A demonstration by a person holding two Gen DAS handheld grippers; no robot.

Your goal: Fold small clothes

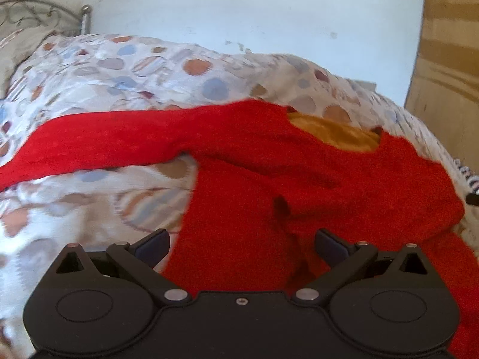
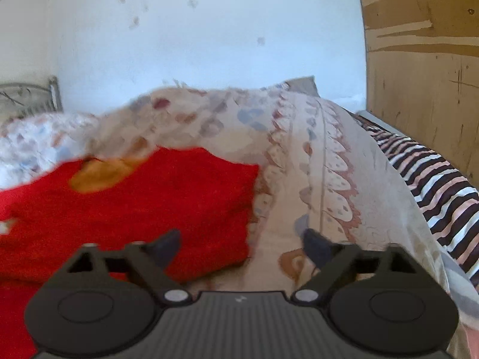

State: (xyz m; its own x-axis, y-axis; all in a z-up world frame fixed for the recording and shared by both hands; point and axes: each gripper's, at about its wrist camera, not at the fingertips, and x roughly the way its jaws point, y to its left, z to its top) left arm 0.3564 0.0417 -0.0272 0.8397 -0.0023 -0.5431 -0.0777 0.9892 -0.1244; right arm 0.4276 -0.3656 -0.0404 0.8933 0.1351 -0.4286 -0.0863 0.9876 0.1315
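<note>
A small red knitted sweater (image 1: 314,179) lies spread on the bed, its neck opening showing an orange lining (image 1: 332,131). One long sleeve (image 1: 119,137) stretches out to the left. My left gripper (image 1: 242,234) hovers open over the sweater's body, with only red cloth seen below its wide-apart fingers. In the right wrist view the sweater (image 2: 164,197) fills the lower left, with a folded, straight right edge. My right gripper (image 2: 242,233) stands open at that edge, its left finger over red cloth and its right finger over the bedspread. Neither gripper holds anything.
The bed has a pale bedspread (image 1: 104,74) with coloured round patches (image 2: 314,164). A metal headboard (image 1: 36,15) stands at the far left against a white wall (image 1: 239,9). A wooden board (image 2: 419,74) rises on the right, with striped cloth (image 2: 434,185) below it.
</note>
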